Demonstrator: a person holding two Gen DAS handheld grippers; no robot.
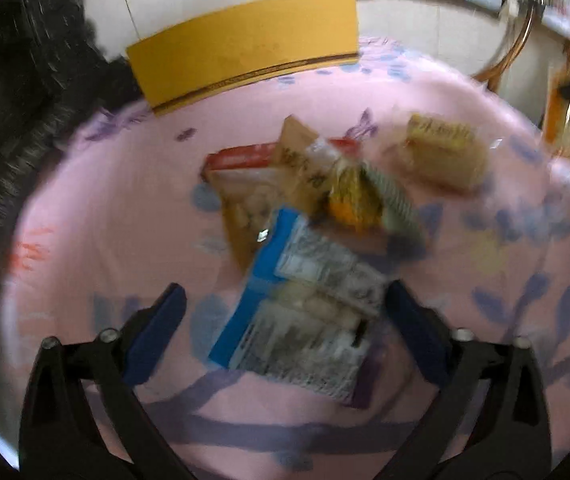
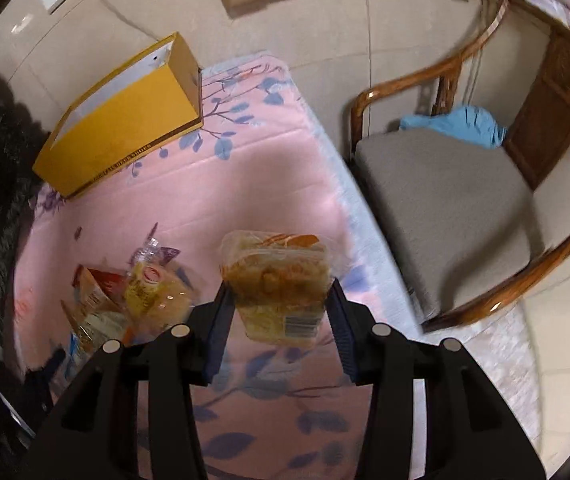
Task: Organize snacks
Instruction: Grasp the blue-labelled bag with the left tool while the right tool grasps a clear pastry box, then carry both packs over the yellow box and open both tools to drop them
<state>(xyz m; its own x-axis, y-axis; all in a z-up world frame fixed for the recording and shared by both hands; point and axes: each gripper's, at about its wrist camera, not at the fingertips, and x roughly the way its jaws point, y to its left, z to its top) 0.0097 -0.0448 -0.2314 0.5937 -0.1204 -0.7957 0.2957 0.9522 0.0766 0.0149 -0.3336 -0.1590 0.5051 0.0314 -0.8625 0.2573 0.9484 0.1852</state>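
Clear snack pack (image 2: pixel 279 286) of yellow-brown food, gripped between the blue pads of the right gripper (image 2: pixel 281 312), jaws closed on its two sides, raised above the pink floral cloth (image 2: pixel 221 184) of the worktop. To its left, a loose pile of snack packets (image 2: pixel 125 300) lying on the cloth. At the far left, an open yellow cardboard box (image 2: pixel 125 120) standing on the cloth. To the right, off the worktop edge, a wooden armchair (image 2: pixel 445 200) with grey seat and a blue cloth (image 2: pixel 461 124) on it.

Left wrist view, blurred: blue-and-white packet (image 1: pixel 297 300) at the near end of the pile, lying between the fingers of the left gripper (image 1: pixel 285 316); jaws open, pads clear of the packet on both sides. Red-edged packet (image 1: pixel 241 160) and tan packet (image 1: pixel 305 164) further off.
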